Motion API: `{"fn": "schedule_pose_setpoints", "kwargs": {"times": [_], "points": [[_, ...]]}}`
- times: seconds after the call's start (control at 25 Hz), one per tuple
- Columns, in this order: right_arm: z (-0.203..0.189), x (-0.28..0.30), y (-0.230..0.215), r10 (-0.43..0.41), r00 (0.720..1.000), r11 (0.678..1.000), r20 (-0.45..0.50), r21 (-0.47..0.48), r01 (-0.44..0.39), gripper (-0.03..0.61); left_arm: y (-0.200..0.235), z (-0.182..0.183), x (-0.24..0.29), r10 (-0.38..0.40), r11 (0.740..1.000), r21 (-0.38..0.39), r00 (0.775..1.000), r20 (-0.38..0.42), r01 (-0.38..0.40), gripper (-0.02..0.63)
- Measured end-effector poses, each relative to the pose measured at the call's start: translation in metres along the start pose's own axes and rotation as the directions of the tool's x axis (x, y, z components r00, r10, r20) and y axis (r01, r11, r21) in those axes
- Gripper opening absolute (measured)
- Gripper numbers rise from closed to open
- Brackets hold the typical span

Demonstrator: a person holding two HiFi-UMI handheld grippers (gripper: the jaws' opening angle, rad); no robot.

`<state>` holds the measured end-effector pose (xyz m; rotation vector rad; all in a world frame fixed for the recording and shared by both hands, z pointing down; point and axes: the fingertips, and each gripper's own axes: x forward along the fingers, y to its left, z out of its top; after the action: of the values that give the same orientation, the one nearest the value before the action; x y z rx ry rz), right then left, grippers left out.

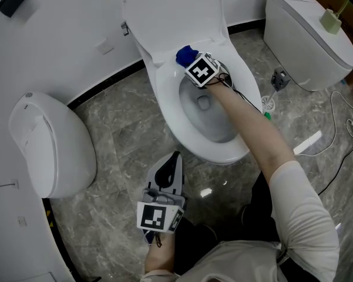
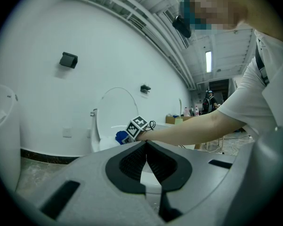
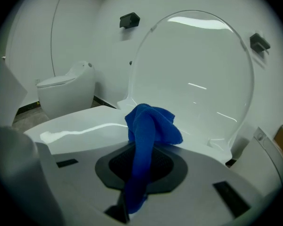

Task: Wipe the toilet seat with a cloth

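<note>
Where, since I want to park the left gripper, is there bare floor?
The floor between the left toilet and the middle toilet is bare, just ahead of the left gripper. To the right of the middle toilet it is crowded: the person's arm reaches across there, and cables trail over the floor.

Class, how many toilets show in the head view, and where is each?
3. An open toilet stands in the middle, a closed toilet at the left, and a third toilet at the upper right. Others may be unseen.
</note>
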<state>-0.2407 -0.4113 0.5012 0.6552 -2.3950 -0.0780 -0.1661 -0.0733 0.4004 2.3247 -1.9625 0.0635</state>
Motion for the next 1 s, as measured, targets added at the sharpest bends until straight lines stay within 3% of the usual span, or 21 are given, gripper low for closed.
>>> {"fn": "schedule_pose_setpoints", "kwargs": {"times": [0.4,0.64,1.0], "points": [[0.012,0.005,0.026,0.044,0.999,0.997,-0.007,-0.057,-0.044,0.048,0.008,0.002,-0.006,0.005,1.000,-0.007,1.000,0.018,-0.004,0.008],[0.016,0.005,0.046,0.077,0.996,0.984,-0.036,-0.159,-0.081,0.044,0.009,0.006,-0.009,0.005,1.000,-0.012,0.999,0.037,-0.005,0.008],[0.018,0.001,0.070,0.132,0.990,0.970,-0.043,-0.201,-0.138,0.041,0.010,0.007,-0.014,0.008,1.000,-0.016,0.999,0.049,-0.007,0.008]]}}
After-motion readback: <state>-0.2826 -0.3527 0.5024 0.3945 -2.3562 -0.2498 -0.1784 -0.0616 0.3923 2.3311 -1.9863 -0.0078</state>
